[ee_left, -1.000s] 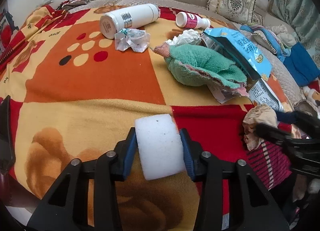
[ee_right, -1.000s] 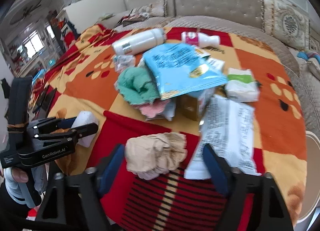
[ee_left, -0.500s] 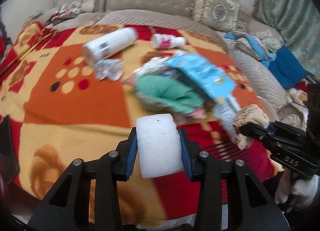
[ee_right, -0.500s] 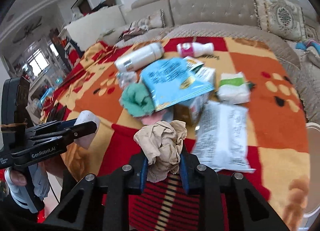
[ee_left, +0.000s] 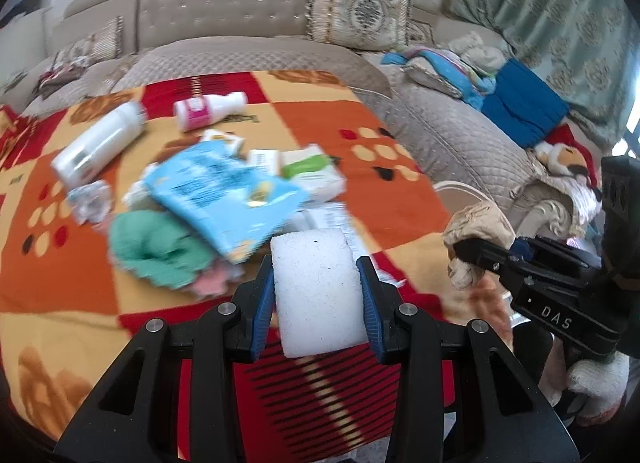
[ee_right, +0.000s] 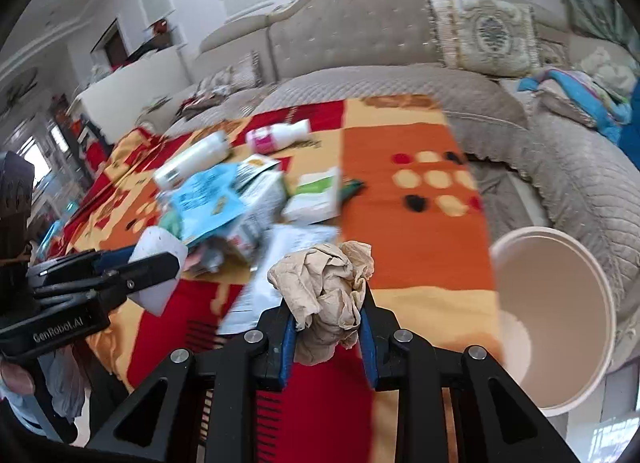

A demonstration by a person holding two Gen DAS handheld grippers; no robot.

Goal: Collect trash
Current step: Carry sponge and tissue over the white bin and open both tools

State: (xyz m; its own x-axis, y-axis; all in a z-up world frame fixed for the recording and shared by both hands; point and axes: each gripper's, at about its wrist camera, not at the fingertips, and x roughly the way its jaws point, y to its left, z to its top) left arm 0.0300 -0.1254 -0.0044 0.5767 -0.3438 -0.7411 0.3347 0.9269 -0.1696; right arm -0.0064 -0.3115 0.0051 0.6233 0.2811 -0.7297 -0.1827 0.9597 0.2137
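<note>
While beside crumpled paper [ee_right: 326, 295], pale bin [ee_right: 600, 287].

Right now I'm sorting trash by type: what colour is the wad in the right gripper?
Beige-tan, crumpled paper; clearest in the right wrist view.

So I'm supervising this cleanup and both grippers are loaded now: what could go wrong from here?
Three risks:
1. The crumpled brown paper bulges above the right gripper pads; it might slip before reaching the white bin.
2. The left gripper squeezes the white foam block only at its sides, so it may pop out.
3. Both grippers sit close together and could bump.
</note>
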